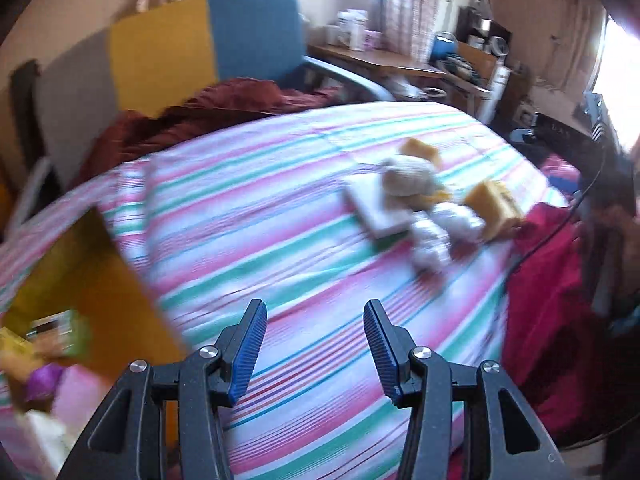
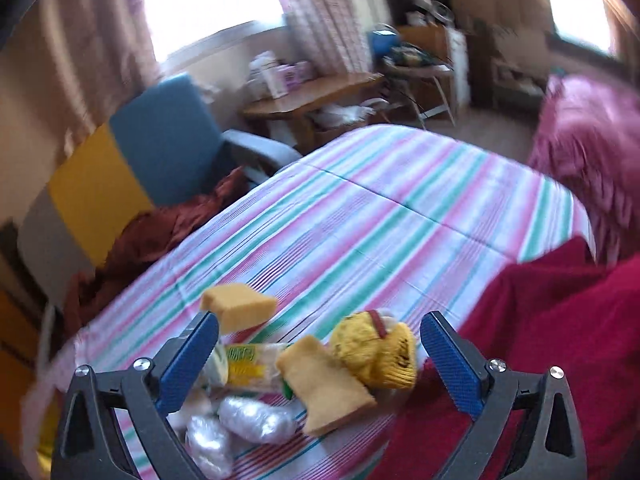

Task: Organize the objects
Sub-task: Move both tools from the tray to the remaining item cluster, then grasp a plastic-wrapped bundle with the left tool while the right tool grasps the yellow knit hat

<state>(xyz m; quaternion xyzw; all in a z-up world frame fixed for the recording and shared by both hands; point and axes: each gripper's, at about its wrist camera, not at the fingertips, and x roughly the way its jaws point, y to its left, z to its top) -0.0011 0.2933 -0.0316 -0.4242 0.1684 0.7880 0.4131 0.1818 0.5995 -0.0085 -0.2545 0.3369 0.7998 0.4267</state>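
Left gripper (image 1: 315,350): lower centre of the left wrist view, jaws spread, nothing between them, above the striped bedspread (image 1: 256,216).

Right gripper (image 2: 319,364): lower centre of the right wrist view, jaws spread wide, holding nothing, poised over the cluster of objects.

Cluster, right wrist view, bottom centre, lying on the striped bedspread:
- yellow sponge (image 2: 238,307), upper left of the cluster, just beyond the left fingertip;
- second yellow sponge (image 2: 325,388), centre, tilted;
- yellow knitted item (image 2: 374,354), right of the second sponge and touching it;
- clear packet with yellow-green print (image 2: 250,364), between the two sponges;
- two silver wrapped bundles (image 2: 256,420), lowest in the frame, side by side.

The same cluster appears blurred at centre right of the left wrist view, with a flat white box (image 1: 374,208) on its left side.

Container (image 1: 92,308): yellow-orange walls, lower left of the left wrist view, holding a purple item (image 1: 42,380); its other contents are too blurred to identify.

Red blanket (image 2: 560,360): right edge of the bed.

Blue chair (image 2: 168,140): beyond the bed, upper left.

Wooden desk (image 2: 308,96): background, upper centre.
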